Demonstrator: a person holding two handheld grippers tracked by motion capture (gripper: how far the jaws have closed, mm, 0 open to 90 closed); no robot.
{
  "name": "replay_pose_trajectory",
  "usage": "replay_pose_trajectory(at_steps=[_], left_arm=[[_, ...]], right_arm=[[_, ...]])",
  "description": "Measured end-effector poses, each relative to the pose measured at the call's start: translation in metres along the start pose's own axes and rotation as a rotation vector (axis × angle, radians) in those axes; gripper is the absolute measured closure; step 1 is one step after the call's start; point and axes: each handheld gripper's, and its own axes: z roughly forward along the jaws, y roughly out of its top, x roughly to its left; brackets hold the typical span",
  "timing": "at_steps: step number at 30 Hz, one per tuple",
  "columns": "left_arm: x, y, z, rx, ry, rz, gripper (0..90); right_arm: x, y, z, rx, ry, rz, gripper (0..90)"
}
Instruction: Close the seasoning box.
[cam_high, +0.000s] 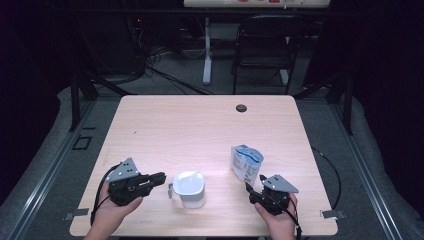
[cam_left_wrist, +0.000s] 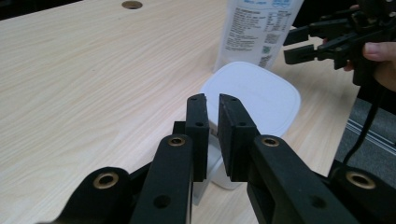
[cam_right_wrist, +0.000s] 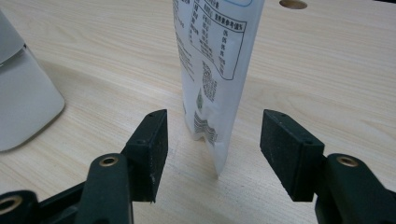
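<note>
A white lidded container (cam_high: 189, 188) with a small side handle (cam_high: 171, 191) stands near the table's front edge. My left gripper (cam_high: 161, 177) lies just left of it, jaws pointing at it. In the left gripper view the jaws (cam_left_wrist: 212, 100) are almost together with nothing between them, and the container (cam_left_wrist: 254, 93) sits right behind. A white and blue printed pouch (cam_high: 246, 162) stands upright to the right. My right gripper (cam_high: 255, 183) is open just in front of it. In the right gripper view (cam_right_wrist: 215, 119) the pouch (cam_right_wrist: 210, 70) stands between the spread pads, touching neither.
A dark round cable hole (cam_high: 241, 108) sits near the far edge of the light wooden table (cam_high: 190, 125). A black chair (cam_high: 267, 45) and a white desk leg (cam_high: 207, 50) stand beyond it. Cables trail from both grippers over the front edge.
</note>
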Motion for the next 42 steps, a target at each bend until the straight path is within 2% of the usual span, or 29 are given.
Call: replay_pose_trajectory(at_steps=[7,10,14,16,20,23,30,33,37,40,42], left_arm=[[0.015,-0.007,0.000,0.002,0.057,-0.050,75.5],[0.020,-0.008,-0.001,0.005,0.075,-0.059,69.6],[0.025,-0.008,0.000,-0.016,0.084,-0.095,61.1],[0.026,-0.007,0.003,-0.007,0.099,-0.079,58.5],[0.029,-0.010,0.009,0.012,0.132,-0.078,53.9],[0.034,-0.018,0.013,0.027,0.143,-0.102,52.6],[0.039,-0.037,0.011,0.069,0.185,-0.120,50.3],[0.042,-0.044,0.006,0.061,0.172,-0.148,50.0],[0.045,-0.055,-0.001,0.040,0.191,-0.184,50.0],[0.050,-0.063,-0.002,0.024,0.185,-0.214,49.5],[0.052,-0.068,0.000,0.030,0.187,-0.225,49.5]], right_arm=[[-0.002,0.001,-0.001,0.006,0.009,0.003,40.3],[-0.003,0.001,-0.003,0.005,0.008,0.002,40.4],[-0.005,0.002,-0.004,0.002,0.008,0.014,40.4],[-0.006,0.003,-0.005,0.002,0.011,0.012,40.4],[-0.007,0.003,-0.005,0.005,0.014,0.009,40.2],[-0.008,0.003,-0.005,0.008,0.022,0.008,40.1],[-0.008,0.001,-0.004,0.016,0.019,0.009,40.1],[-0.008,0.001,-0.004,0.013,0.022,0.011,40.0],[-0.008,0.000,-0.004,0.024,0.023,0.003,40.1],[-0.006,-0.001,-0.002,0.028,0.030,-0.003,40.0],[-0.006,-0.002,0.000,0.029,0.031,-0.006,40.0]])
